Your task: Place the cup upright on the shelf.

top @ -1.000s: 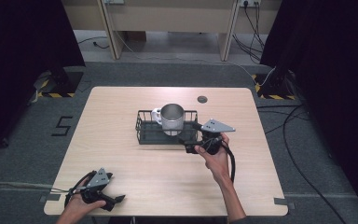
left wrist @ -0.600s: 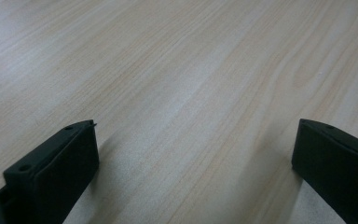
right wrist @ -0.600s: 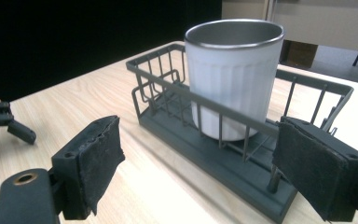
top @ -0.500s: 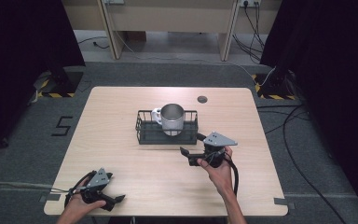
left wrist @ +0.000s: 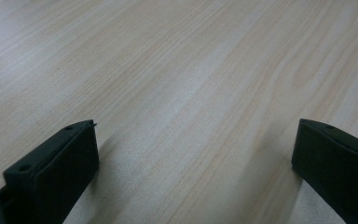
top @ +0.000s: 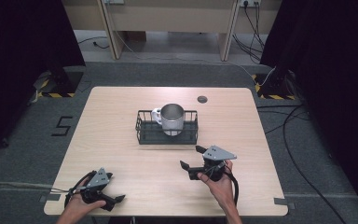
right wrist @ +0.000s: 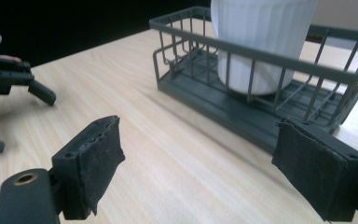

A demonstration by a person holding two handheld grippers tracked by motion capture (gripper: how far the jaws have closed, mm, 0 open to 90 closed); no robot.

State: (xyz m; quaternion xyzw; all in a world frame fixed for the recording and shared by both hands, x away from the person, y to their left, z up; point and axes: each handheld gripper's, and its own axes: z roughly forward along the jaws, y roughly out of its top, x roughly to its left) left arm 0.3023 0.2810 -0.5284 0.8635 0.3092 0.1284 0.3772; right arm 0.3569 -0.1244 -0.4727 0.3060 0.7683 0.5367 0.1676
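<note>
A white mug (top: 172, 116) with a metal-looking inside stands upright in a dark wire basket (top: 144, 133) at the middle of the wooden table (top: 121, 102). My right gripper (top: 191, 157) is open and holds nothing. It hovers in front of the basket, a little to its right, jaws pointing left. In the right gripper view the basket (right wrist: 261, 116) and the ribbed mug (right wrist: 256, 42) lie just beyond the open right gripper (right wrist: 205, 168). My left gripper (top: 114, 187) rests open near the front left edge. In its own view the left gripper (left wrist: 196, 177) spans bare wood.
A small dark round disc (top: 202, 99) sits in the table top behind the basket. Bare wood lies between the two grippers. The other gripper (right wrist: 9, 79) appears far off at the left of the right gripper view. Dark floor with cables (top: 303, 116) surrounds the table.
My right gripper has drawn back from the basket's right end toward the front of the table and now stands apart from it. The left gripper and the mug have stayed put.
</note>
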